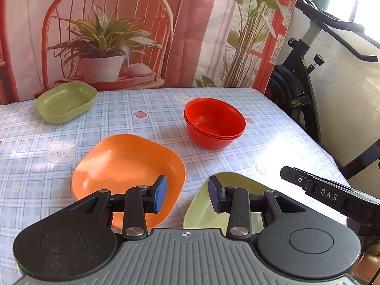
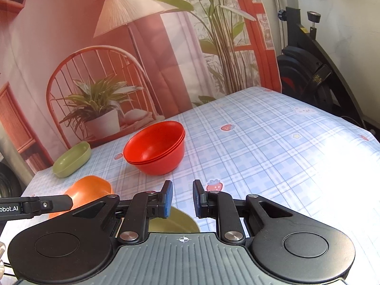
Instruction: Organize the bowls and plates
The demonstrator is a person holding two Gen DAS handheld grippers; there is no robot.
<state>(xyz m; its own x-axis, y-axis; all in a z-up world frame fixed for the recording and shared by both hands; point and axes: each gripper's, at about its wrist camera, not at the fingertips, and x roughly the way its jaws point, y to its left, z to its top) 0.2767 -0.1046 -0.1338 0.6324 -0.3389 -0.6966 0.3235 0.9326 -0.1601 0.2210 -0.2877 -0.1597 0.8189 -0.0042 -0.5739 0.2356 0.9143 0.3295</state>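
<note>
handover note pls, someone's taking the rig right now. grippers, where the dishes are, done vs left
Left gripper: open, empty, above the gap between the orange plate and the pale green plate.
Right gripper: open, empty, over the pale green plate's far edge.
Red bowls: nested in one stack, mid-table, so apparently done.
Green oval dish: alone at the far left corner.
Left: the two plates lie side by side, unstacked; the green dish is not grouped either. Probably stack the plates next.
</note>
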